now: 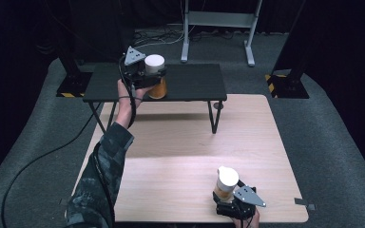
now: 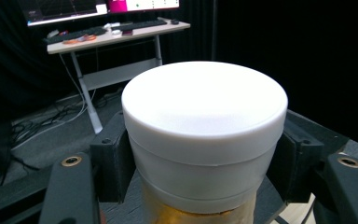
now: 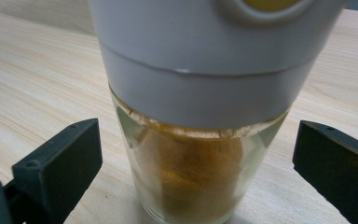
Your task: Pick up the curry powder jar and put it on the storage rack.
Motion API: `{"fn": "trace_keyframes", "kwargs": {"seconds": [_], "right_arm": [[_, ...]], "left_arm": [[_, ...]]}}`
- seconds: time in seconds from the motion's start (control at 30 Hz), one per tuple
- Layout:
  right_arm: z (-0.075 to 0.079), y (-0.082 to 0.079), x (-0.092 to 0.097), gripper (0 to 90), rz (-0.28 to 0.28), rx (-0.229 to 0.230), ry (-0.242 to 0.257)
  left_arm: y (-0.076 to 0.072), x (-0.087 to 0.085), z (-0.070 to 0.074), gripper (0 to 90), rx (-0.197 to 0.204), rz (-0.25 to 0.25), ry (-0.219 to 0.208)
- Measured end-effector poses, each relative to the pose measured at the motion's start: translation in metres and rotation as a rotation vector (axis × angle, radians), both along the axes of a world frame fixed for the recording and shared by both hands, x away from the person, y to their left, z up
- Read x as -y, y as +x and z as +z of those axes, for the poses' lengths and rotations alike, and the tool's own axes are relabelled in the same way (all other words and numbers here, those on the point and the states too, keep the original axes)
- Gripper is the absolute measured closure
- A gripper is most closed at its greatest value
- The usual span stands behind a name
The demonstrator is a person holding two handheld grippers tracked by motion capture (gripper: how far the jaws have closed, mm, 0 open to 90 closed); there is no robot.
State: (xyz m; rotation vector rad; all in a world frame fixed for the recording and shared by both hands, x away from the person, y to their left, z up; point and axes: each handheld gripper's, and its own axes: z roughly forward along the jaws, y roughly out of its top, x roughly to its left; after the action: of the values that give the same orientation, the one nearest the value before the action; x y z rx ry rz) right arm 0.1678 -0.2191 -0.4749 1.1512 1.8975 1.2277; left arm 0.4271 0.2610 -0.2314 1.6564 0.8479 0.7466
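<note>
Up at the far end of the wooden table (image 1: 180, 142), the left tool (image 1: 155, 76) is clamped on a white-capped jar (image 1: 155, 73) of orange-brown powder, which sits at the near edge of a low black shelf (image 1: 195, 80) standing on thin legs over the table's far side. Seen from the left gripper view, the two black jaws press against opposite sides of that jar's white cap (image 2: 205, 121), just under its flat round top, with a glimpse of amber glass below the cap. The person's left hand (image 1: 126, 92) holds the tool from the near side, the camouflage sleeve (image 1: 102, 175) reaching diagonally across the table's left part and a black cable trailing off onto the grey floor. Down at the near edge of the table, the right tool (image 1: 225, 192) stands with its jaws apart around a second jar (image 1: 226, 184), also white-capped and holding the same kind of powder, upright on the wood. From the right gripper view, the second jar (image 3: 200, 154) fills the middle, its clear glass body showing yellow-brown powder clinging inside, and each black jaw stands clear of the glass with bare table visible between jaw and jar on both sides. The two jars are well apart, one on the shelf, one on the table.
</note>
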Motion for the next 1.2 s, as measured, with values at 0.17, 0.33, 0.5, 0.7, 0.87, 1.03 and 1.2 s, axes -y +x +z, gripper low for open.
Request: {"fn": "trace_keyframes", "kwargs": {"seconds": [0.17, 0.33, 0.5, 0.7, 0.87, 1.03, 1.2], "right_arm": [[0.000, 0.000, 0.000, 0.1, 0.001, 0.002, 0.001], [0.000, 0.000, 0.000, 0.1, 0.001, 0.003, 0.002], [0.000, 0.000, 0.000, 0.1, 0.000, 0.002, 0.001], [0.000, 0.000, 0.000, 0.1, 0.000, 0.000, 0.001], [0.000, 0.000, 0.000, 0.1, 0.000, 0.000, 0.003], [0.000, 0.000, 0.001, 0.0, 0.001, -0.002, 0.003], [0.000, 0.000, 0.001, 0.0, 0.001, -0.004, 0.003]], "left_arm": [[0.006, -0.001, -0.002, 33.3, -0.021, 0.016, -0.002], [0.009, -0.010, -0.010, 33.3, -0.014, 0.004, -0.039], [0.010, -0.009, -0.011, 33.1, -0.012, 0.002, -0.035], [0.010, -0.009, -0.009, 32.9, -0.016, 0.003, -0.033], [0.010, -0.005, -0.001, 30.6, -0.035, 0.015, -0.008], [0.012, -0.007, 0.015, 14.5, -0.109, 0.005, 0.027], [0.011, -0.008, 0.033, 3.6, -0.213, -0.016, 0.115]]}}
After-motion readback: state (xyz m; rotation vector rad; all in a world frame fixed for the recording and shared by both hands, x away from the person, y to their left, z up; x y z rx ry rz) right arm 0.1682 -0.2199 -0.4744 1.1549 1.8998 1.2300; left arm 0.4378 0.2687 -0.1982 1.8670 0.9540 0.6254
